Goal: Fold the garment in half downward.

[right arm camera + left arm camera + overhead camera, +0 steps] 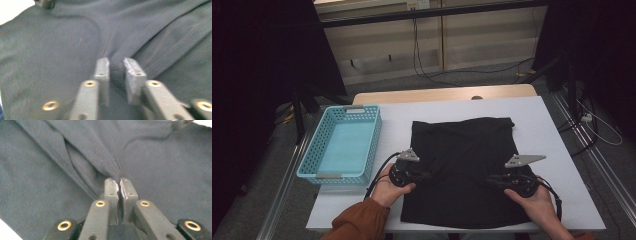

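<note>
Text on my black cloth (462, 165): none I can read.
Text on the blue basket (310, 161): none readable.

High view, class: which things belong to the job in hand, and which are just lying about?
In the job:
black garment
left tool, shut on a fold
right tool, jaws apart around a fold

Lying about:
blue basket
floor cables

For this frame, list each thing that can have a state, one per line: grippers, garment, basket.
Left gripper: shut, pinching a seamed fold of the black garment.
Right gripper: jaws apart, a ridge of cloth between them, not yet clamped.
Black garment: spread mostly flat on the table, folded along its far edge.
Blue basket: upright, empty, left of the garment.
Table: white top.
</note>
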